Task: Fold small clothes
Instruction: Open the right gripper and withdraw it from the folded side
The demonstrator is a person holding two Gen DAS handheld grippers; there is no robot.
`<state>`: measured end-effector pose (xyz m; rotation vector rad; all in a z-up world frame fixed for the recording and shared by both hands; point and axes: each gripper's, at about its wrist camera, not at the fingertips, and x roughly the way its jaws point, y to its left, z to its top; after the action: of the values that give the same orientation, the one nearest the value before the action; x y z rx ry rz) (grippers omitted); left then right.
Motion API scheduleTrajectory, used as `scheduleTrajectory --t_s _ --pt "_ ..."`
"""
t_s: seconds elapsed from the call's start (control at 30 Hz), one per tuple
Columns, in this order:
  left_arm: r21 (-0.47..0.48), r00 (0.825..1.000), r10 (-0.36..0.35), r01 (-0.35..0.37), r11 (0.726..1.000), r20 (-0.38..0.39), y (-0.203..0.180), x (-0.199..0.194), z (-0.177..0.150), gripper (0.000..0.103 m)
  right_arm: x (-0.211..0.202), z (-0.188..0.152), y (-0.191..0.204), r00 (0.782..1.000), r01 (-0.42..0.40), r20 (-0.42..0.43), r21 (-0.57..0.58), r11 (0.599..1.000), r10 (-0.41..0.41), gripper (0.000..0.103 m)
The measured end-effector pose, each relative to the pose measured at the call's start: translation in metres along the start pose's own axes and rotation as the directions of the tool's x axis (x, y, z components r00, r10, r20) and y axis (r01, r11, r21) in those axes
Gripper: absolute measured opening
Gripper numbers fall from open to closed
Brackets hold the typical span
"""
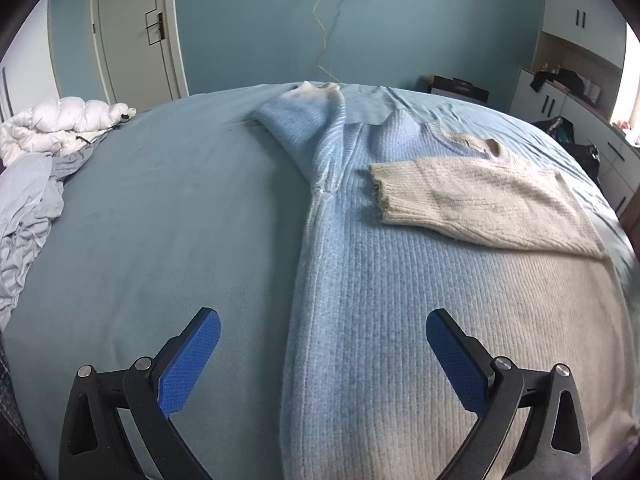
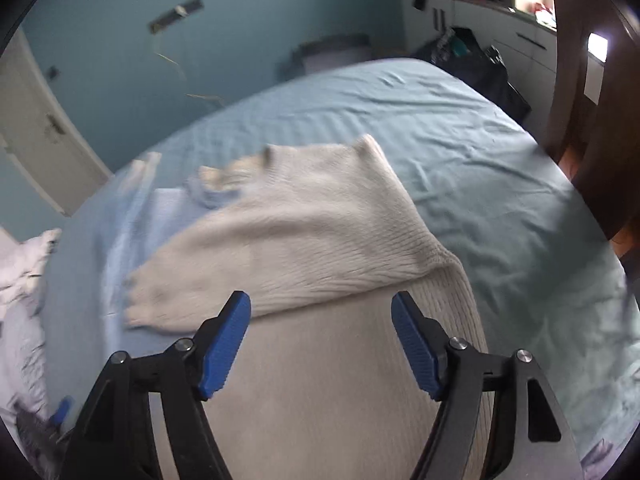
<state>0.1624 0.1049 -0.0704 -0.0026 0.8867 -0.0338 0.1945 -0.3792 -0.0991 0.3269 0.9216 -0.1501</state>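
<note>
Your left tongs (image 1: 322, 330) hang spread wide and empty over the blue edge of a ribbed sweater (image 1: 360, 280), its cream sleeve (image 1: 480, 204) folded across the chest; your right tongs (image 2: 320, 312) gape just as empty above the cream half. The sweater lies flat on a bed (image 1: 160, 220) under a pale blue sheet, a white duvet (image 1: 60, 124) bunched at the left edge, teal wall (image 1: 248, 32), white door (image 1: 132, 28) and cabinets (image 1: 560, 92) beyond

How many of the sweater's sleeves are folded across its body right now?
1. The cream sleeve lies across the sweater body; the blue sleeve stretches away up the bed, unfolded.
</note>
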Motion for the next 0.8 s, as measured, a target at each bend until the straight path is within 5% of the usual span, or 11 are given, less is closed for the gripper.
scheduleTrajectory --t_s 0.13,0.2,0.23,0.3,0.37,0.47,0.57,0.7,0.8 --pt "0.031 1.000 0.016 -0.017 0.999 0.015 -0.004 -0.005 -0.001 0.103 -0.081 -0.013 -0.024 0.979 -0.145 0.168 0.195 0.970 0.112 0.100" --pt "0.039 0.999 0.020 -0.021 0.999 0.028 -0.005 -0.010 -0.003 0.103 -0.097 -0.005 -0.033 0.947 -0.319 0.132 0.282 0.905 0.293 0.100" --pt "0.042 0.999 0.020 -0.021 0.999 0.032 -0.005 -0.012 -0.004 0.103 -0.106 -0.003 -0.040 0.914 -0.405 0.104 0.297 0.865 0.392 0.100" --pt "0.047 0.999 0.023 -0.025 0.999 0.037 -0.005 -0.017 -0.007 0.103 -0.121 -0.006 -0.041 0.896 -0.444 0.108 0.262 0.857 0.431 0.100" --pt "0.060 0.999 0.034 -0.037 0.998 0.042 -0.007 -0.020 -0.010 0.103 -0.130 -0.018 -0.038 0.930 -0.361 0.145 0.166 0.918 0.339 0.101" --pt "0.094 0.997 0.068 -0.071 0.993 0.034 -0.012 -0.022 -0.016 0.103 -0.104 -0.049 -0.025 0.982 -0.087 0.176 0.073 0.994 0.073 0.102" --pt "0.128 0.994 0.104 -0.106 0.986 0.018 -0.019 -0.023 -0.021 0.103 -0.049 -0.085 -0.013 0.984 0.058 0.171 -0.039 0.998 -0.050 0.102" --pt "0.161 0.993 0.116 -0.112 0.981 -0.013 -0.025 -0.020 -0.014 0.103 0.026 -0.118 -0.012 0.996 0.059 0.077 -0.082 0.995 -0.052 0.102" --pt "0.177 0.994 0.110 -0.105 0.978 -0.018 -0.029 -0.008 0.018 0.103 0.065 -0.129 -0.009 0.998 -0.021 -0.060 -0.072 0.997 0.017 0.102"
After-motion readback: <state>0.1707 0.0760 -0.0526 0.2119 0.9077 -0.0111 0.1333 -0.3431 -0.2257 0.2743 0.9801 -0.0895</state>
